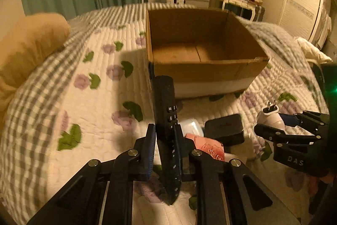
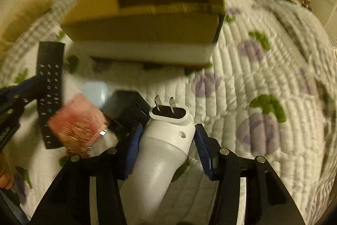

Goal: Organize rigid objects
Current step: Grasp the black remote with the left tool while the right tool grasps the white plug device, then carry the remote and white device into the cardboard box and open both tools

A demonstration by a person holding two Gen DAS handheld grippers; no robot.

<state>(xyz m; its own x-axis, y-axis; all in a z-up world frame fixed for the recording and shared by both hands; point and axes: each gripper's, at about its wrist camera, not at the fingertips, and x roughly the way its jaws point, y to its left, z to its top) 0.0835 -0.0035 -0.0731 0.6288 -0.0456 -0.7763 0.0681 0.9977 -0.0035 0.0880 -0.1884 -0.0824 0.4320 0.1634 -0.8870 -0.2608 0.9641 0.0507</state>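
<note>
Our left gripper [image 1: 164, 140] pinches the black remote [image 1: 166, 119] edgewise, lifted clear to carry to the empty cardboard box [image 1: 202, 69] ahead. Our right gripper [image 2: 166, 147] straddles the white plug device [image 2: 166, 140]; full contact unclear, can't tell.

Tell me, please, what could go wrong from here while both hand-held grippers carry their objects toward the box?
1. The long black remote control is pinched only at mid-length by the left hand-held gripper; it may pivot or slip.
2. The rounded white plastic plug device seems touched by one pad only in the right hand-held gripper; it may drop.
3. The open brown cardboard box stands on a soft quilt; bumping its wall may shift it.
</note>
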